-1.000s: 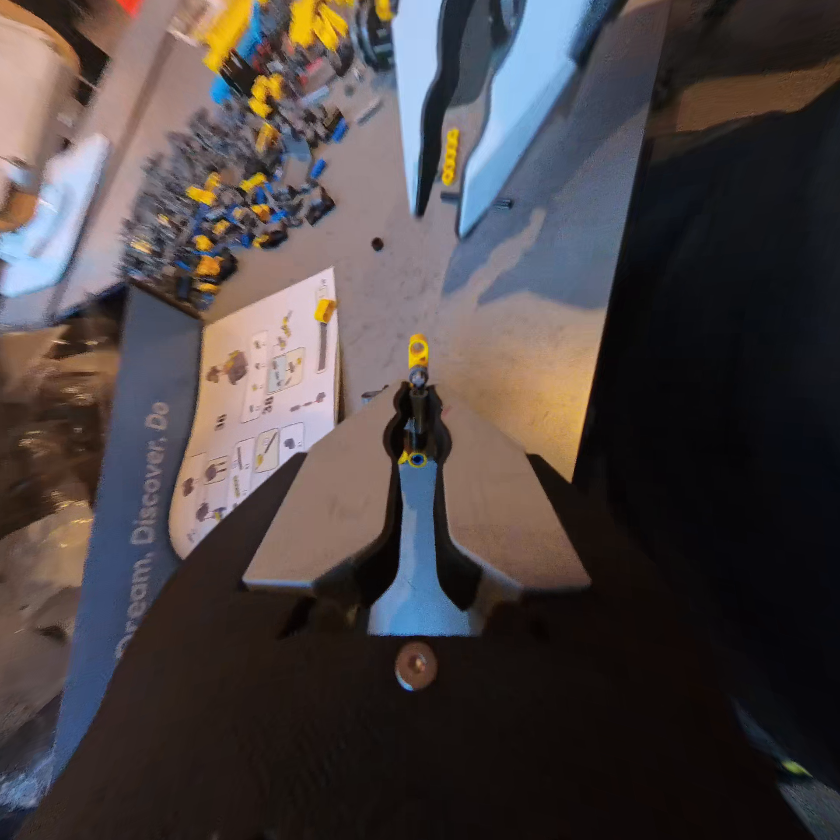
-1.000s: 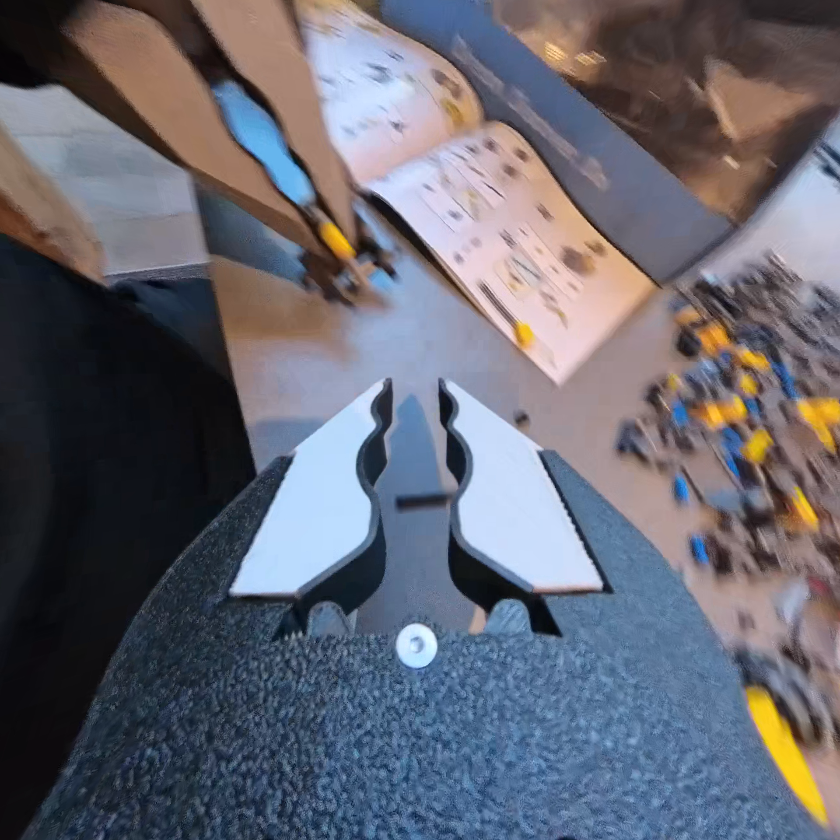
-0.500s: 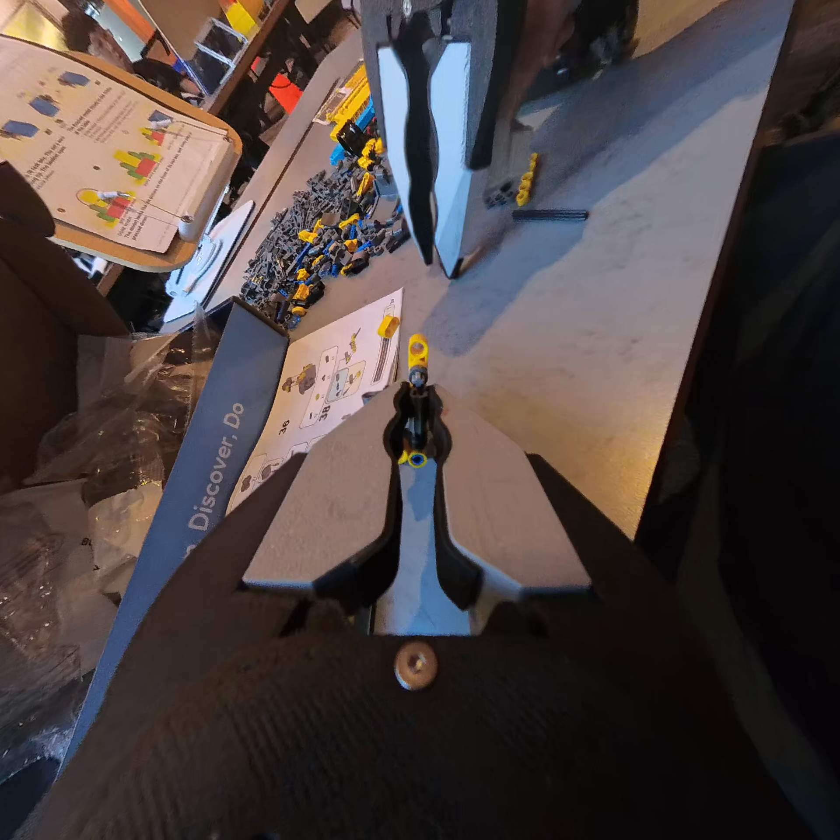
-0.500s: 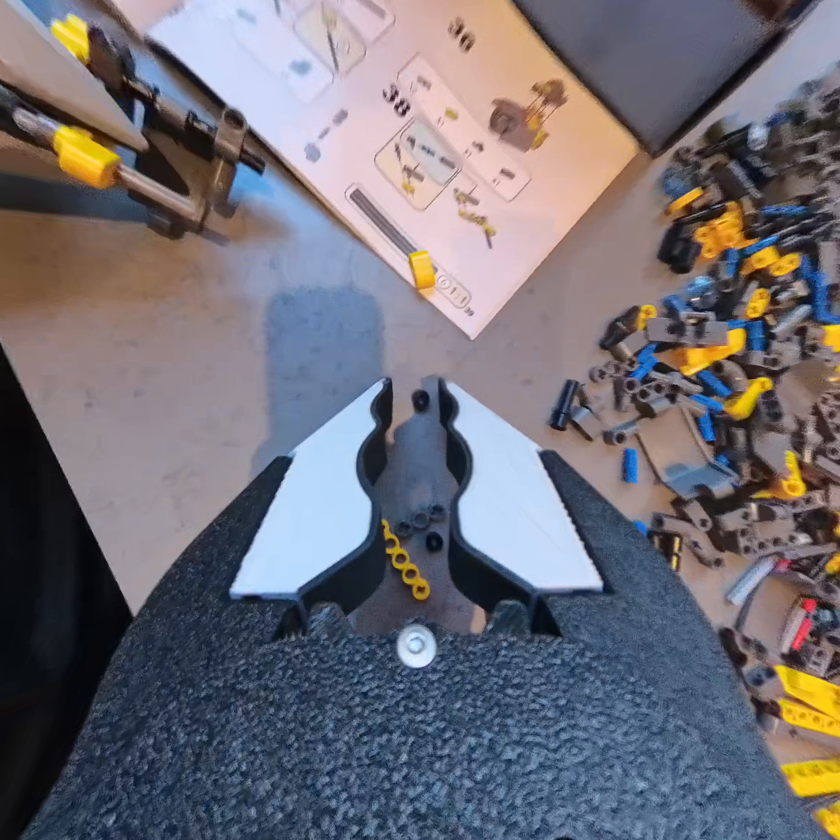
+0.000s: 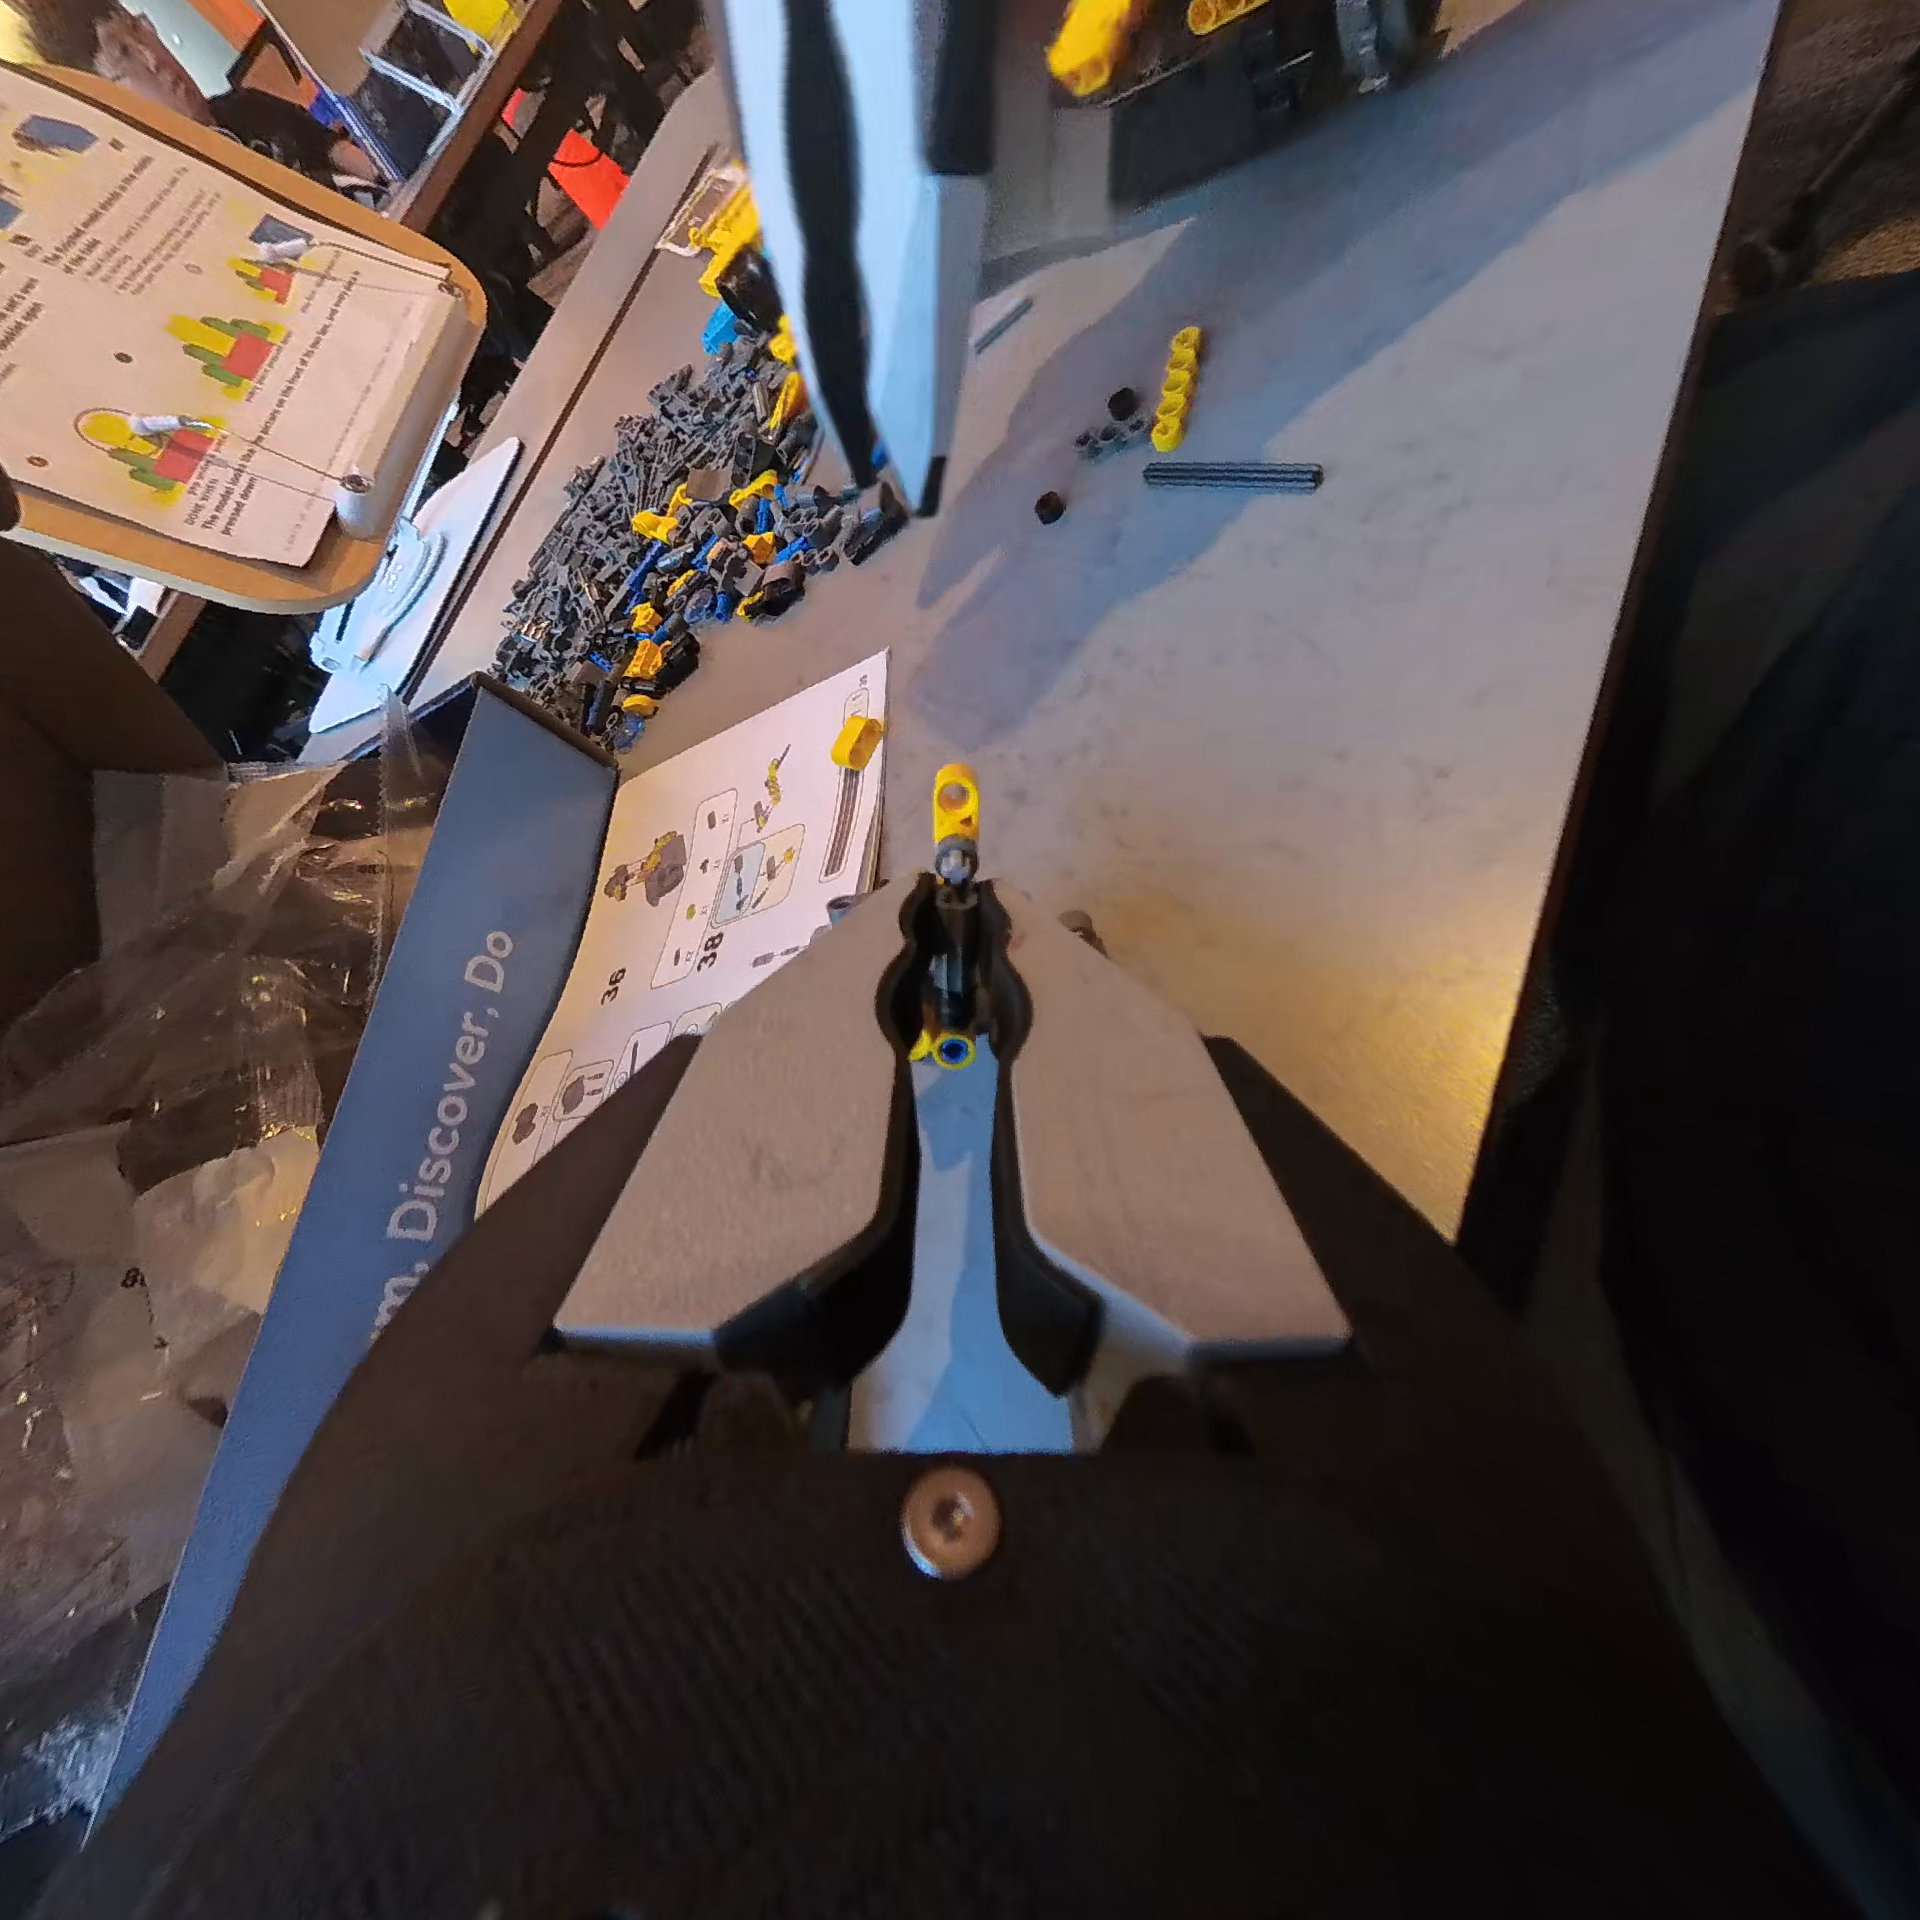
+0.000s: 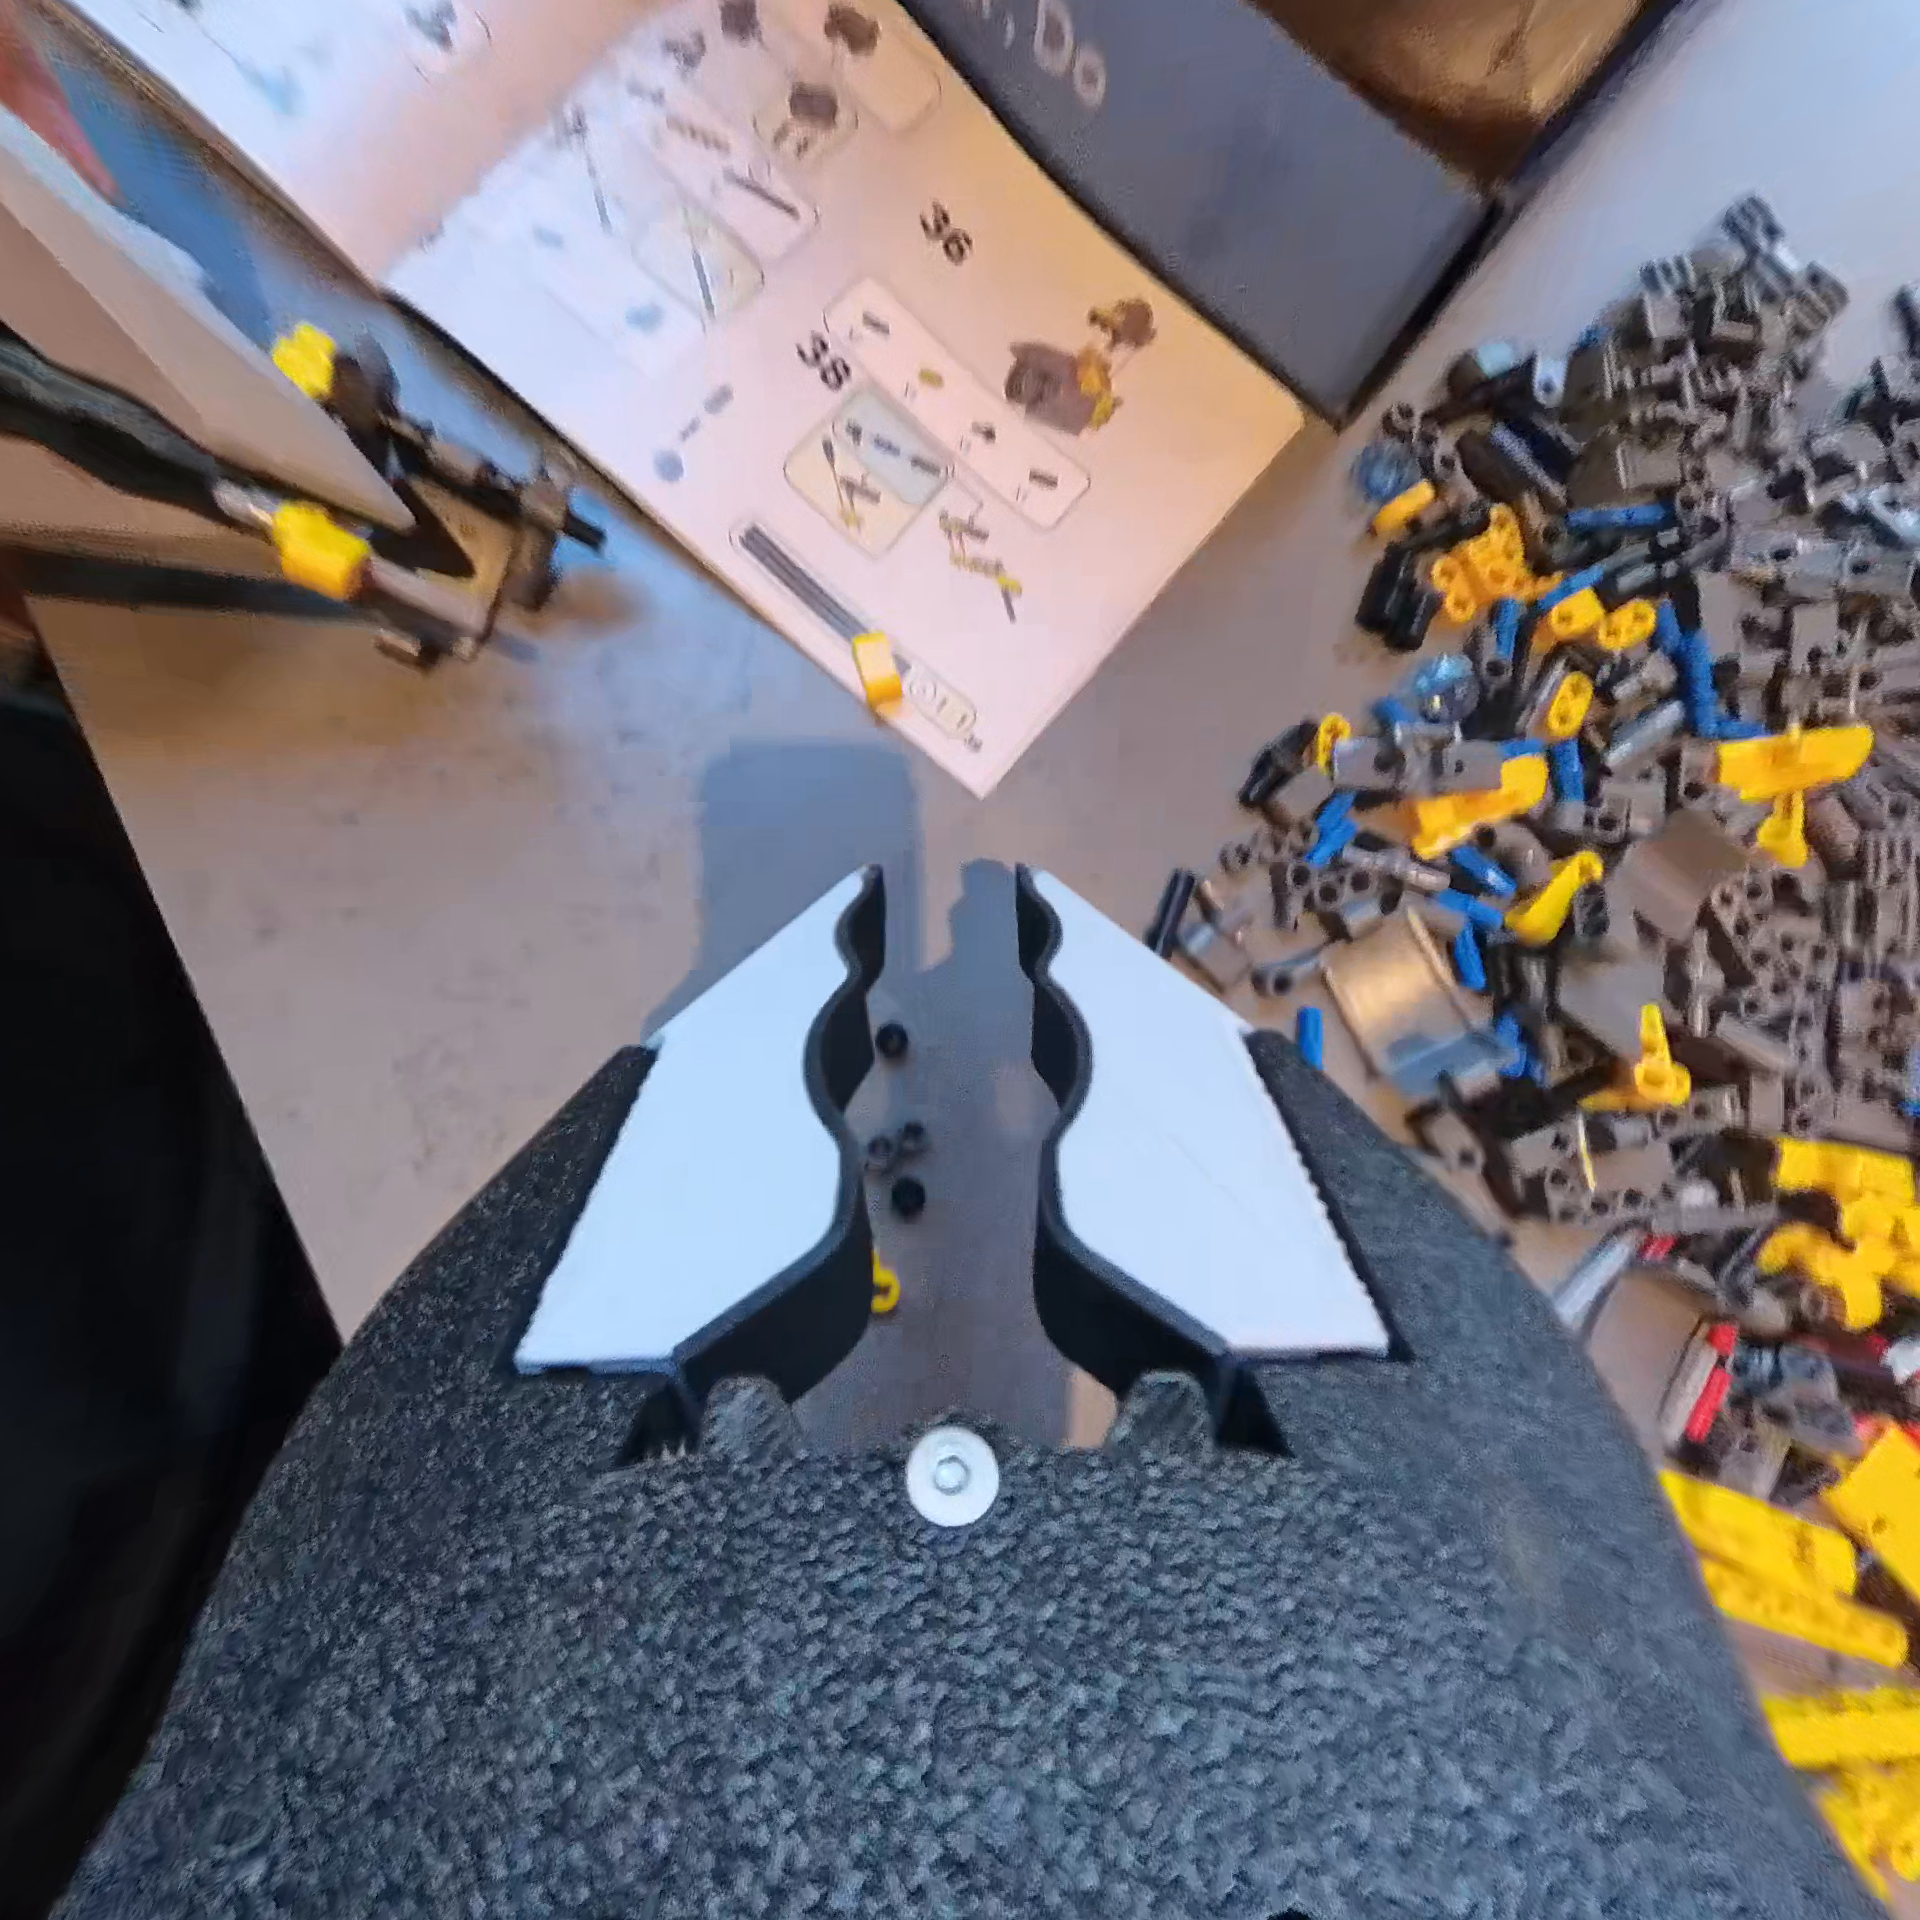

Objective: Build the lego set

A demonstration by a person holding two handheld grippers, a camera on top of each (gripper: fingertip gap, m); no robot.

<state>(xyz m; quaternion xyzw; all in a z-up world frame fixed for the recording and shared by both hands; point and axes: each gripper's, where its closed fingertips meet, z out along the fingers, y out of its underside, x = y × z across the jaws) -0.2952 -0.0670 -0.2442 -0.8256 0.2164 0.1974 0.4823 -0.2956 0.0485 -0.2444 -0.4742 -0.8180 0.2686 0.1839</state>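
Above the grey table [image 5: 1299, 727], my left gripper [image 5: 954, 894] is closed tightly on a small brick assembly [image 5: 954, 831] of dark pieces on an axle, its yellow connector protruding past the fingertips. Just left of it lies the open instruction booklet [image 5: 727, 862] with a loose yellow piece [image 5: 857, 741] resting on the page. My right gripper [image 6: 948, 883] hangs with jaws parted and empty over several small black bushes [image 6: 899, 1143], beside the loose pile of grey, blue and yellow parts [image 6: 1621, 831]
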